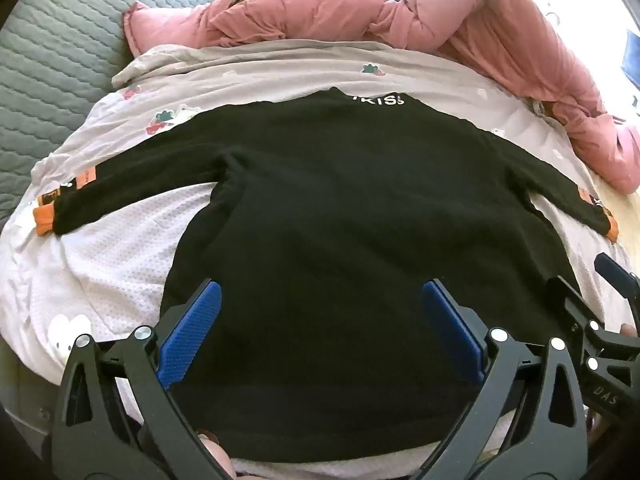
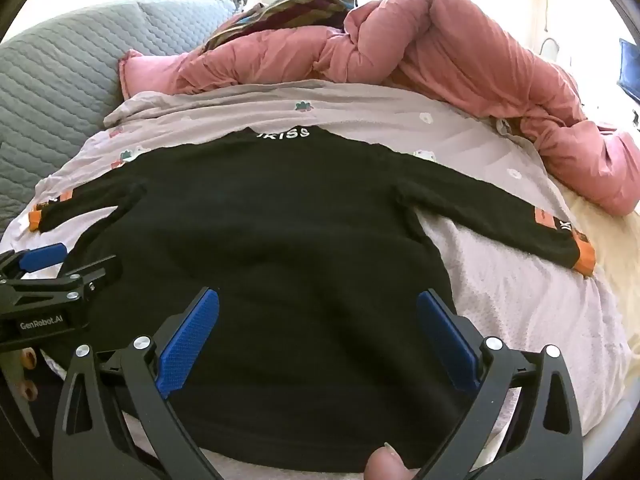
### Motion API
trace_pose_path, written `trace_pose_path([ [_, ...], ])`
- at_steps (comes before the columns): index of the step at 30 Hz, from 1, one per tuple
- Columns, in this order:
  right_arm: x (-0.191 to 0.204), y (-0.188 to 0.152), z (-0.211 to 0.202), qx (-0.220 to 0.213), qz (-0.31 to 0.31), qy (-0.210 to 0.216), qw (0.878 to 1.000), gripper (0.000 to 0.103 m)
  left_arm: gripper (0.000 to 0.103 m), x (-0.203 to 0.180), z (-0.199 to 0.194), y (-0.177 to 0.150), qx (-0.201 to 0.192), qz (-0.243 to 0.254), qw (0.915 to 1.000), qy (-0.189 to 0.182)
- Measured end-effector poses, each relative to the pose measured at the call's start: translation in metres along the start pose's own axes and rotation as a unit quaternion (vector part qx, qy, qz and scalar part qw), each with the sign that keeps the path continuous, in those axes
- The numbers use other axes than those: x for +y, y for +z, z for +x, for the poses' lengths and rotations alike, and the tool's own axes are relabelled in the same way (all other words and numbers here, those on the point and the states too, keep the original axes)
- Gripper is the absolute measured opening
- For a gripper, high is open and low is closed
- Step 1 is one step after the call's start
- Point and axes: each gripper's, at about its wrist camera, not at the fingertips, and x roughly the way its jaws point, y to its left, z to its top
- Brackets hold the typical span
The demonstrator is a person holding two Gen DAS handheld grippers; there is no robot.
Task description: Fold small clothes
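A black sweater (image 1: 340, 216) is laid flat on a pale printed sheet (image 1: 280, 68), collar away from the cameras, both sleeves spread out to the sides. Orange cuffs (image 1: 43, 218) are seen at the sleeve ends, and white lettering (image 2: 283, 133) is carried on the collar. The left gripper (image 1: 320, 292) is held above the hem, its blue pads (image 1: 192, 332) set wide apart with nothing gripped. The right gripper (image 2: 318, 300) is likewise held above the hem with its jaws spread and nothing clamped. A pink quilt (image 2: 460, 40) is bunched behind the sheet, beside a grey quilted cover (image 1: 60, 60).
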Motion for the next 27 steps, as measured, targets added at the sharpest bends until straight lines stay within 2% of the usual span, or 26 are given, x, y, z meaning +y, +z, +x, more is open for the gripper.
trace_pose_path([
  [4,0.006,0.000,0.000,0.000,-0.001,-0.002,1.000,0.099,0.094,-0.003,-0.007,-0.005,-0.013,0.003,0.9999,-0.002],
  [5,0.008,0.002,-0.003,-0.005,0.000,0.001,1.000,0.099,0.094,-0.003,-0.003,-0.001,-0.004,0.002,1.0000,-0.002],
  [10,-0.005,0.005,-0.010,-0.005,0.004,0.007,1.000,0.099,0.094,0.000,-0.009,0.000,-0.009,0.001,0.9999,-0.008],
  [27,0.004,-0.003,-0.013,-0.010,-0.001,-0.005,1.000,0.099,0.094,0.000,-0.013,0.001,-0.014,-0.002,0.9999,-0.004],
])
